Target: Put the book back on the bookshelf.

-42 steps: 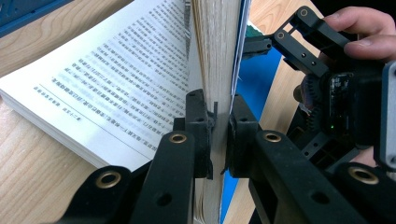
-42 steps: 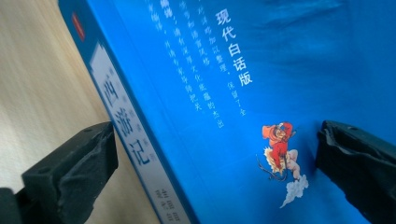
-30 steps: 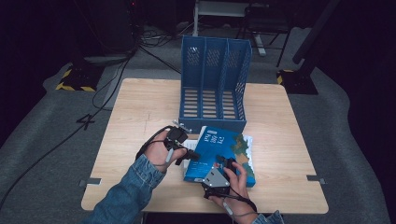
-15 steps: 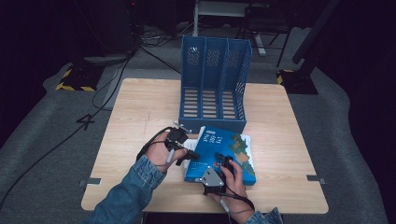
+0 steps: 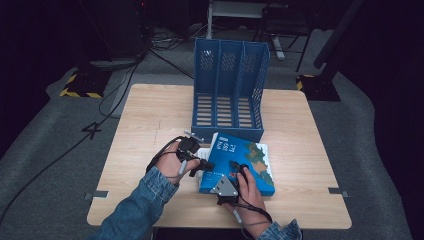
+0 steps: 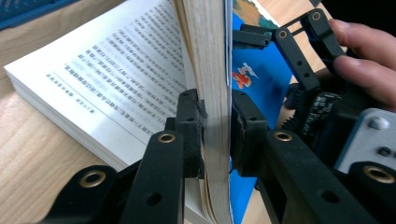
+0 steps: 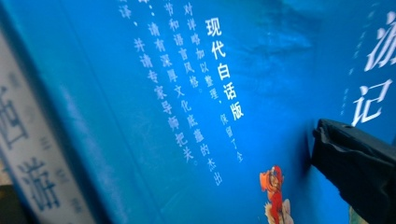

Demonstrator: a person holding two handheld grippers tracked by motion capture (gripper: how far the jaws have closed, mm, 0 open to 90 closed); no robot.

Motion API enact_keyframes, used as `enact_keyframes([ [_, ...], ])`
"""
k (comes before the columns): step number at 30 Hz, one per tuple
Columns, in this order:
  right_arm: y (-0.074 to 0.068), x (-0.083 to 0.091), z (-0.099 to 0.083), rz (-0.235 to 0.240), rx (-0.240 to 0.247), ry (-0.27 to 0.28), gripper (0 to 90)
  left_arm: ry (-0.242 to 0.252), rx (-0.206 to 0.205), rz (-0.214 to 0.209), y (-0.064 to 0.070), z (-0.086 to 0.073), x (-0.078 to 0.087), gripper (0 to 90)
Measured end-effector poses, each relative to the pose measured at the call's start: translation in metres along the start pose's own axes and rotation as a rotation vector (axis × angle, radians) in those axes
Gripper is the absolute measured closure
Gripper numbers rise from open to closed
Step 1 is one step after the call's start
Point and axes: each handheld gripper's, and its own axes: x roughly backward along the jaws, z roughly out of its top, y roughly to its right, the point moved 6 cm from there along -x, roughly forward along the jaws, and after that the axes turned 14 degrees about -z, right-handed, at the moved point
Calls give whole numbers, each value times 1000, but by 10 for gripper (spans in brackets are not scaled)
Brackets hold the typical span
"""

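The left tool (image 5: 199, 165) sat at the near left of the blue book (image 5: 245, 162), its jaws clamped on a raised sheaf of pages with the front cover, seen edge-on in the left gripper view (image 6: 212, 116); open text pages (image 6: 112, 74) lay flat beneath; the book rested on the wooden tabletop (image 5: 150, 120), just near of the blue file rack (image 5: 227, 90); the right tool (image 5: 235, 172) pressed against the cover at its near edge; whether its jaws were parted or closed, I cannot tell.
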Motion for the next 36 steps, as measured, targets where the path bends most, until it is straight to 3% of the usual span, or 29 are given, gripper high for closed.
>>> enact_keyframes([
  [3, -1, -2, -2, 31, -33, 37, 134, -4, -13, 61, -15, -3, -7, 661],
  [6, 0, -2, -2, 33, -2, 31, 192, 18, 19, 32, -22, -5, -9, 617],
  [7, 1, -3, -2, 34, 5, 21, 195, 33, 38, 3, -26, -5, -7, 604],
  [9, 2, -4, 0, 31, 33, 9, 248, 36, 42, 27, -30, -6, -5, 561],
  [12, 1, -5, 1, 13, 120, -3, 324, 41, 2, 55, -33, -8, -4, 492],
  [14, 1, -5, 1, 12, 117, -2, 336, 36, -4, 68, -33, -9, -3, 441],
  [15, 2, -6, -1, 22, 107, 2, 430, 53, -30, 53, -30, -8, 3, 471],
  [16, 2, -6, -1, 22, 107, 2, 430, 53, -30, 53, -30, -8, 3, 452],
  [17, 4, -6, -1, 19, 113, 16, 476, 84, -35, 33, -26, -5, 10, 432],
  [21, 8, -5, 2, 34, 82, 8, 522, 130, -62, 40, -24, -3, 24, 424],
  [26, 17, -3, 6, 58, 55, 11, 561, 178, -65, 107, -41, -7, 34, 422],
  [32, 30, 2, 9, 101, 25, 30, 584, 155, -74, 225, -75, -15, 38, 403],
  [36, 38, 5, 9, 126, -8, 41, 589, 142, -99, 279, -94, -23, 41, 383],
])
